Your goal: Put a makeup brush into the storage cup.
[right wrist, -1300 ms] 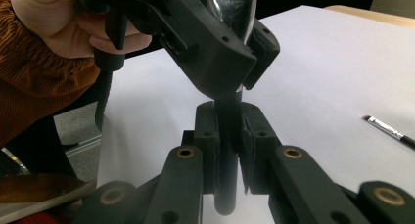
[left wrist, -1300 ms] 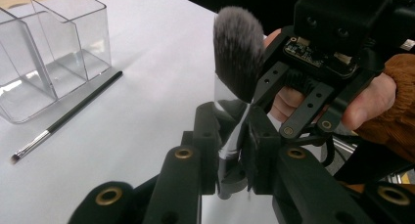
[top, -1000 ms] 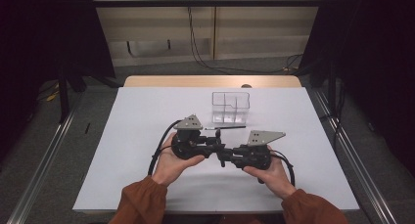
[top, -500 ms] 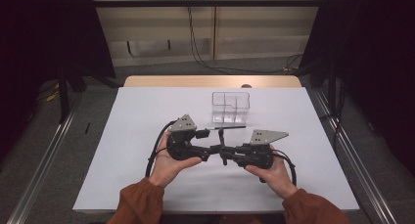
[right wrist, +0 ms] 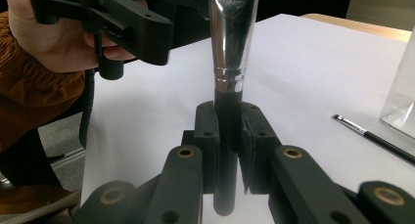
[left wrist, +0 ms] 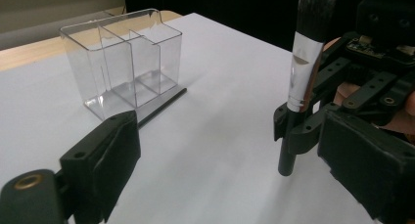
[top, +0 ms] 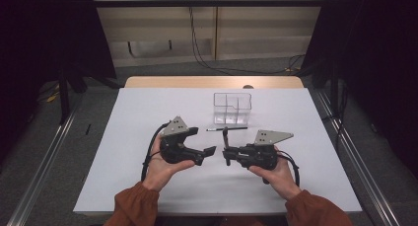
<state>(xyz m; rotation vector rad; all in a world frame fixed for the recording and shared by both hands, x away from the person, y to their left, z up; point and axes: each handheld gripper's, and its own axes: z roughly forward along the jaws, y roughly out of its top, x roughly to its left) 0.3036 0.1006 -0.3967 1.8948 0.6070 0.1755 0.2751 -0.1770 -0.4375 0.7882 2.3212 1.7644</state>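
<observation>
A makeup brush (top: 225, 137) with a black handle, silver ferrule and dark bristles (left wrist: 317, 9) stands upright. My right gripper (top: 226, 153) is shut on its handle (right wrist: 228, 136) just below the ferrule. My left gripper (top: 204, 146) has just been opening. Its jaws stand wide apart a short way left of the brush (left wrist: 299, 82), with nothing between them (left wrist: 230, 185). From the right gripper view, the left gripper (right wrist: 122, 23) hangs behind the brush (right wrist: 234, 33) at upper left.
A clear plastic organizer (top: 232, 108) with several compartments stands behind the grippers on the white table (top: 138, 107). A thin black brush (top: 227, 129) lies flat along the organizer's front, seen also as a thin brush (left wrist: 161, 106) and thin brush (right wrist: 372, 136).
The left gripper's jaws have opened and let go of the brush, and the left hand has drawn back a little to the left. The right gripper holds the brush still.
</observation>
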